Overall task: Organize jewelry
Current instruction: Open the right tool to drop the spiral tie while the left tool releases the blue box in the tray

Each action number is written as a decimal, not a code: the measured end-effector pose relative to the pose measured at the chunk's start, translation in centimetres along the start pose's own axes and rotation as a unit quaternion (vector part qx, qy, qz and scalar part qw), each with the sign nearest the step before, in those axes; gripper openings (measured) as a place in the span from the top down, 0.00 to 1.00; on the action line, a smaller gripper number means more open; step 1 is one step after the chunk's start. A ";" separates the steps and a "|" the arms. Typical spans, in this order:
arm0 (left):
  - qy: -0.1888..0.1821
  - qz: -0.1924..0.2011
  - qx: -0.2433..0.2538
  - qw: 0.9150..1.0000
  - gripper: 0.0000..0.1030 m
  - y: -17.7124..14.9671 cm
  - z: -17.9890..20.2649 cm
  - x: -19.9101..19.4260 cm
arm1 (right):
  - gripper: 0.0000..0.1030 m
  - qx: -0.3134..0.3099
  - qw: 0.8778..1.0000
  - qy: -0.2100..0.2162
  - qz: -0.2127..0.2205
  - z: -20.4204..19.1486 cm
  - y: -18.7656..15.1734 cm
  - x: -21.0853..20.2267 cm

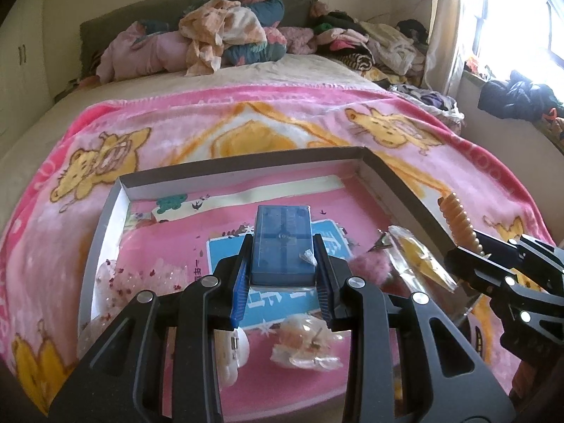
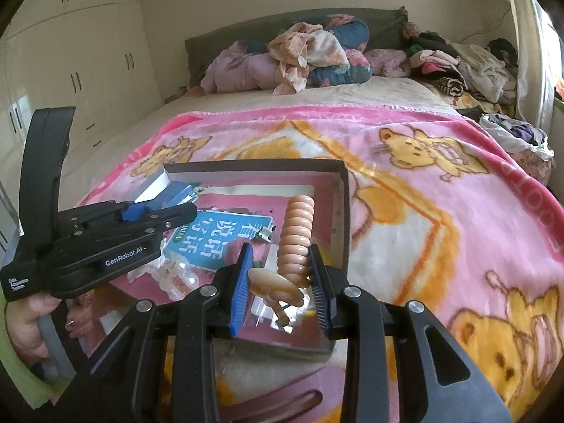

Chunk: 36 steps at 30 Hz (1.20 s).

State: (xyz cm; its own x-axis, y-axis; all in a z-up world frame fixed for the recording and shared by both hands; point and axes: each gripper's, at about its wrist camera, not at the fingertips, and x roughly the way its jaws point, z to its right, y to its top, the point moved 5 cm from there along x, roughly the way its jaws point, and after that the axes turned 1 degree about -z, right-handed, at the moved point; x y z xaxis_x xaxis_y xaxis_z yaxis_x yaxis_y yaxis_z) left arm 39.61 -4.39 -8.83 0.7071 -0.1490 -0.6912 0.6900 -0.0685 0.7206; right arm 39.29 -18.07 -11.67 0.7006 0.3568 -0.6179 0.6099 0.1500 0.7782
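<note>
Spread over the bed, a pink blanket (image 1: 218,120) carries the shallow box (image 1: 246,165) where the left gripper (image 1: 282,275) pinches a blue case (image 1: 282,243) and the right gripper (image 2: 282,292), clamping a beige coil hair tie (image 2: 296,236), should probably lower gently before loosening.

A: What does the left hand-held gripper (image 1: 282,275) hold?
B: A blue box (image 1: 283,243), squeezed between both fingers, above the tray (image 1: 105,211).
A: And that other one?
B: The right hand-held gripper (image 1: 474,246) holds a coiled hair tie (image 1: 458,220).
</note>
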 end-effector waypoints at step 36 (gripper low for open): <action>0.016 0.000 -0.026 1.000 0.45 -1.0 -1.2 0.4 | 0.30 -0.003 1.000 -0.017 0.025 -0.2 -1.8 -3.7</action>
State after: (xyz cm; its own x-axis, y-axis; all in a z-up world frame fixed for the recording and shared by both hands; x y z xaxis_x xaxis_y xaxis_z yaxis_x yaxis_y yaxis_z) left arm 39.38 -3.21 -9.85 0.7111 -0.1180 -0.6931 0.6965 -0.0167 0.7174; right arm 35.54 -19.44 -10.74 0.7422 0.3334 -0.5814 0.5717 0.1376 0.8088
